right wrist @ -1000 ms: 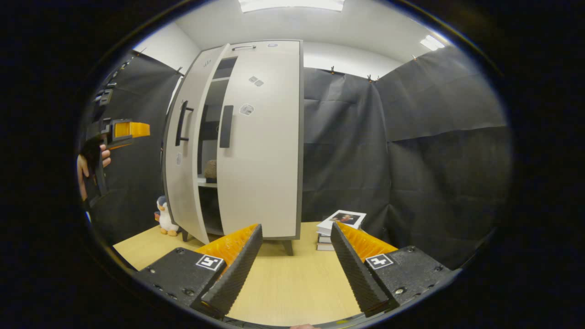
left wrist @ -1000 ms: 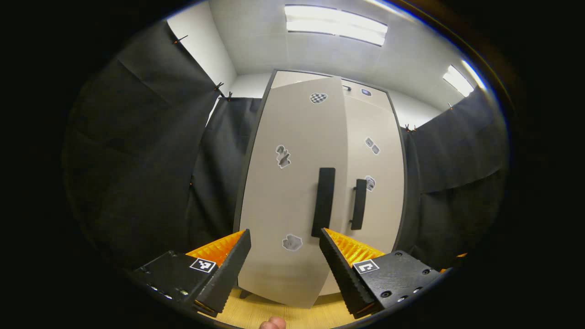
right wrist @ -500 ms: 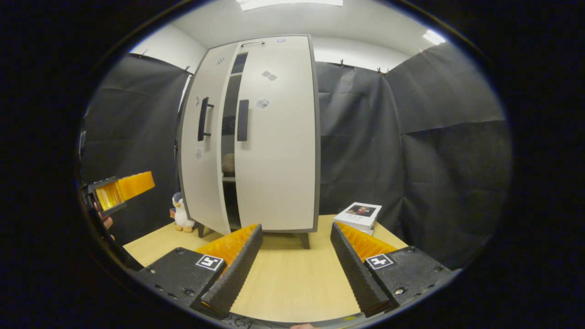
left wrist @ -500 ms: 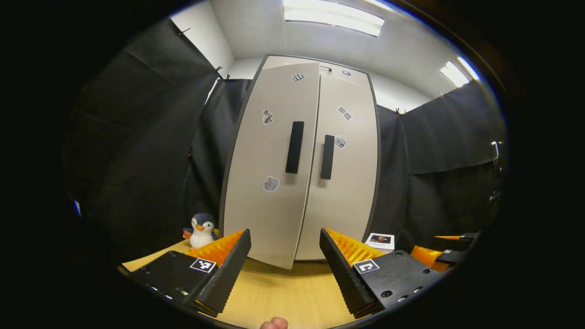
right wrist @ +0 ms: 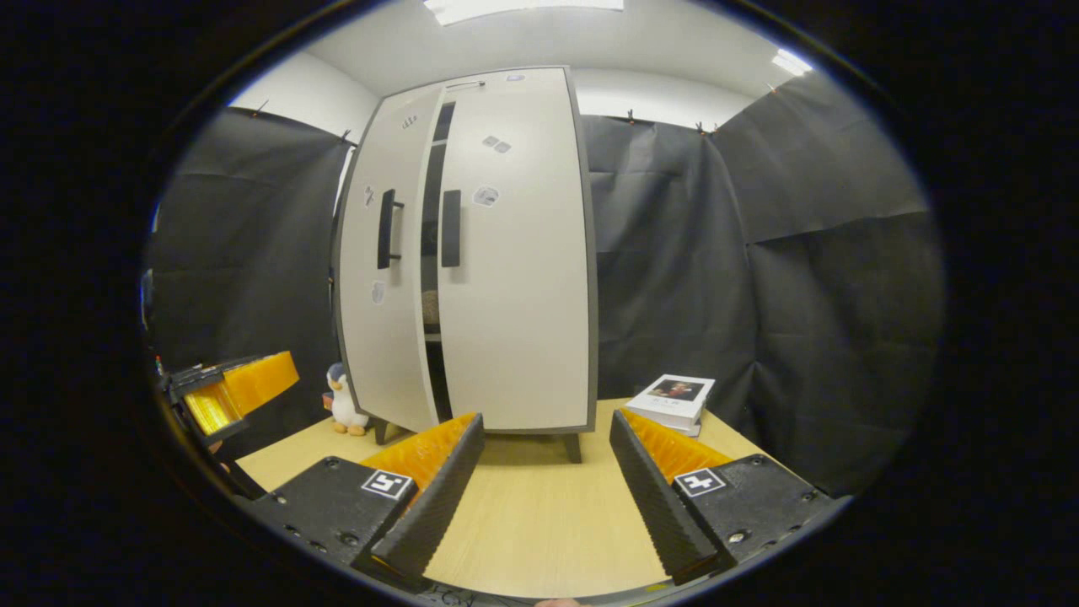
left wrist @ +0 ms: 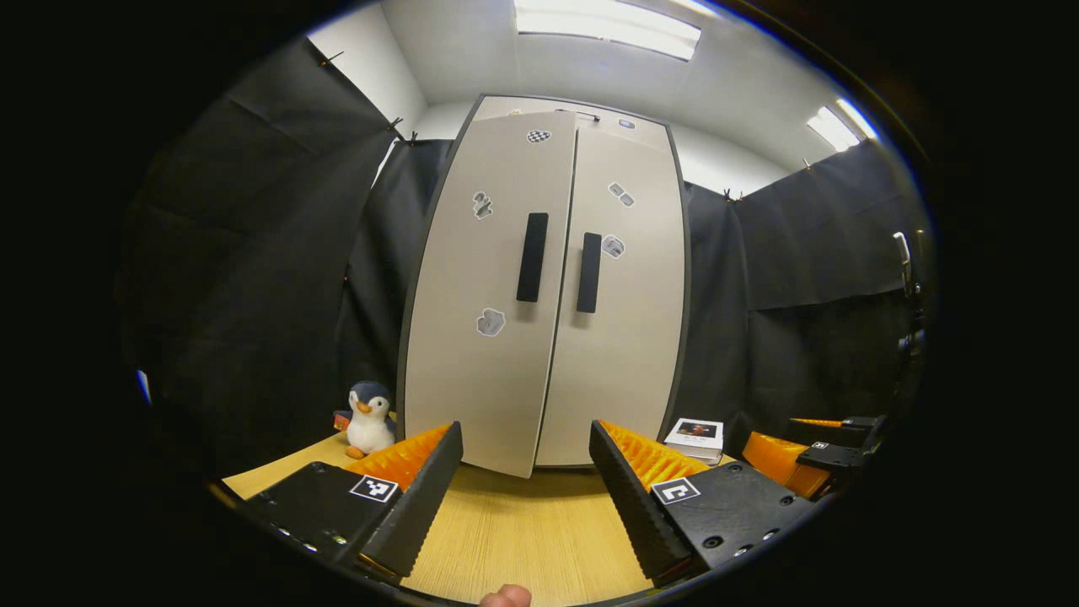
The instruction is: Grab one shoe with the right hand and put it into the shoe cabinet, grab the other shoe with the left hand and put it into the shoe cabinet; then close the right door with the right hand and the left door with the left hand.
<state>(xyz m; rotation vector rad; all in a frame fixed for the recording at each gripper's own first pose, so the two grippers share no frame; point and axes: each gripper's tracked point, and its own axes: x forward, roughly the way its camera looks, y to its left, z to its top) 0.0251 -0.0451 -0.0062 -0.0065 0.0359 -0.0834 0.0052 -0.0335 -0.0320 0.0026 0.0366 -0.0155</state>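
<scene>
The shoe cabinet (left wrist: pixel 548 287) stands tall on short legs at the back of the table (right wrist: pixel 539 514), with black cloth walls close behind and on both sides. Its right door (right wrist: pixel 514 253) lies flush with the frame, while the left door (right wrist: pixel 383 270) hangs slightly ajar — in the right gripper view a narrow dark slot runs between the two doors, and the lower corner of the left door juts a little forward over the table. Through that slot something pale sits on a shelf (probably a shoe, though too little shows to be sure). The two dark handles sit close together either side of the gap.

In front of the cabinet the wooden table is bare — open room right up to the door edges. A stack of books (right wrist: pixel 679 400) lies near the cabinet's right foot, apart from it, and a plush penguin (left wrist: pixel 369 419) stands at the left rear edge, just beside the cabinet's left side.

The left tool (left wrist: pixel 524 497) is spread wide, holding nothing, aimed at the doors from well back. The right tool (right wrist: pixel 546 497) is likewise wide and empty, low over the table off the cabinet's right front.
</scene>
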